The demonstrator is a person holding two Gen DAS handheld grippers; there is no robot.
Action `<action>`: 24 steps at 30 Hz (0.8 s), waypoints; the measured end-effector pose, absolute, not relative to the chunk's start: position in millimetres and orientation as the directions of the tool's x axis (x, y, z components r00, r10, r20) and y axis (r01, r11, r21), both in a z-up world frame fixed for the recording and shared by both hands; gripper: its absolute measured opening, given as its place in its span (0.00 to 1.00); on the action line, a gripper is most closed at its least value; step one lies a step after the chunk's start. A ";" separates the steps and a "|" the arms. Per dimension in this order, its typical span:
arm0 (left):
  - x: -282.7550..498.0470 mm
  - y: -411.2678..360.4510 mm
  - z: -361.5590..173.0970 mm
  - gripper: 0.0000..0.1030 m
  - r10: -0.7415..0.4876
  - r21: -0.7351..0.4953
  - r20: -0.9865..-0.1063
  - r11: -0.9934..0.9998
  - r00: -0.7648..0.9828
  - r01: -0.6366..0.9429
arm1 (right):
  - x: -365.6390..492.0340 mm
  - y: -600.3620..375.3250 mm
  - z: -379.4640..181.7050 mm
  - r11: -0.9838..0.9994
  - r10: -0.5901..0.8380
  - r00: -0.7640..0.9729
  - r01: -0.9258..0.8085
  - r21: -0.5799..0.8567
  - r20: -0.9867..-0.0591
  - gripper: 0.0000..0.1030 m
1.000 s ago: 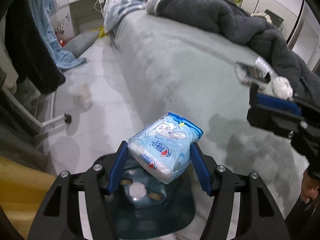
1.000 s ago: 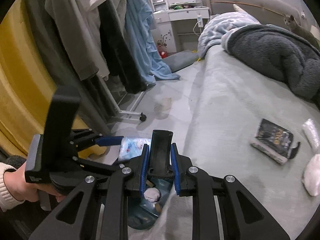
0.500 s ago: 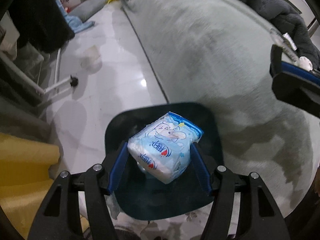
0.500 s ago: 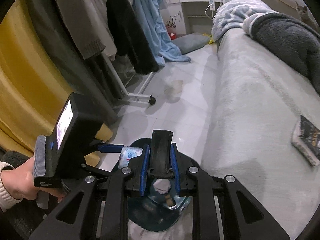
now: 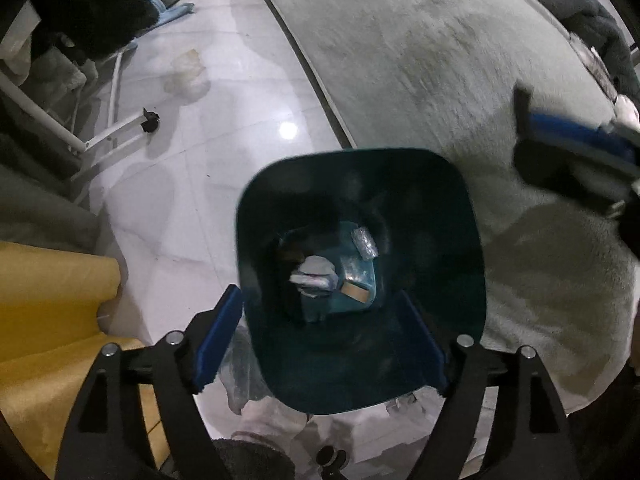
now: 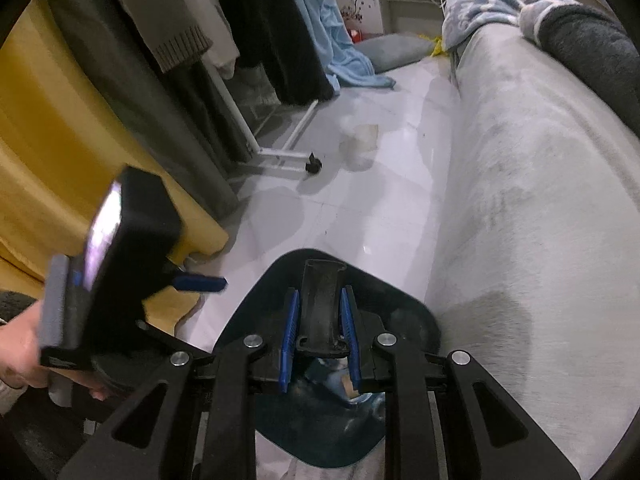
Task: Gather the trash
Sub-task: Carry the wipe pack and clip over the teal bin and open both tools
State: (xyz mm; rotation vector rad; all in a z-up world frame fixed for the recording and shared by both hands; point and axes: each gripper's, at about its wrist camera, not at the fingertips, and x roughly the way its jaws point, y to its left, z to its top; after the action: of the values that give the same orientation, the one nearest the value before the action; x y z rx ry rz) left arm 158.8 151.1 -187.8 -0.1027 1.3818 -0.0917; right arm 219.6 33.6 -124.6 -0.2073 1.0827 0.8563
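Note:
A dark teal trash bin (image 5: 460,272) stands on the floor beside the bed. My left gripper (image 5: 320,330) is open and empty directly above the bin's mouth. Trash lies at the bin's bottom: a pale crumpled packet (image 5: 314,278) and a small silvery wrapper (image 5: 365,245). My right gripper (image 6: 318,334) is shut on the bin's black handle (image 6: 322,304). The bin (image 6: 400,312) shows under it, and the left gripper's body (image 6: 120,264) is at the left, with one blue pad (image 6: 200,282) visible.
A grey bed (image 5: 460,80) fills the right, with a dark blanket (image 6: 592,52) on it. White tiled floor (image 5: 208,160) is at the left, with a clothes rack's wheeled foot (image 5: 150,122) and hanging clothes (image 6: 192,40). A yellow fabric (image 5: 48,320) lies at the lower left.
My left gripper has opened and let go of the blue-and-white packet, which has dropped into the bin. The right gripper still holds the bin's handle.

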 end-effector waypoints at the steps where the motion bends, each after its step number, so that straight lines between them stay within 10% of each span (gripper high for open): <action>1: 159.4 153.5 -185.8 0.80 -0.127 -0.129 -0.972 0.992 0.196 0.001 | 220.2 35.5 -128.1 0.673 0.503 0.186 -0.697 0.248 -0.844 0.21; 24: 149.8 189.9 -111.8 0.67 -0.143 -0.161 -0.828 0.987 0.542 0.015 | 213.4 69.3 -202.5 0.691 0.354 0.042 -0.685 0.231 -0.934 0.22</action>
State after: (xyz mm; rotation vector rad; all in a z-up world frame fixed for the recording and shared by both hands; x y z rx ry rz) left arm 149.8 189.9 -111.8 -0.1403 0.9945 -0.0944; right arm 213.4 69.3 -202.5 -0.3137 1.3034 0.8152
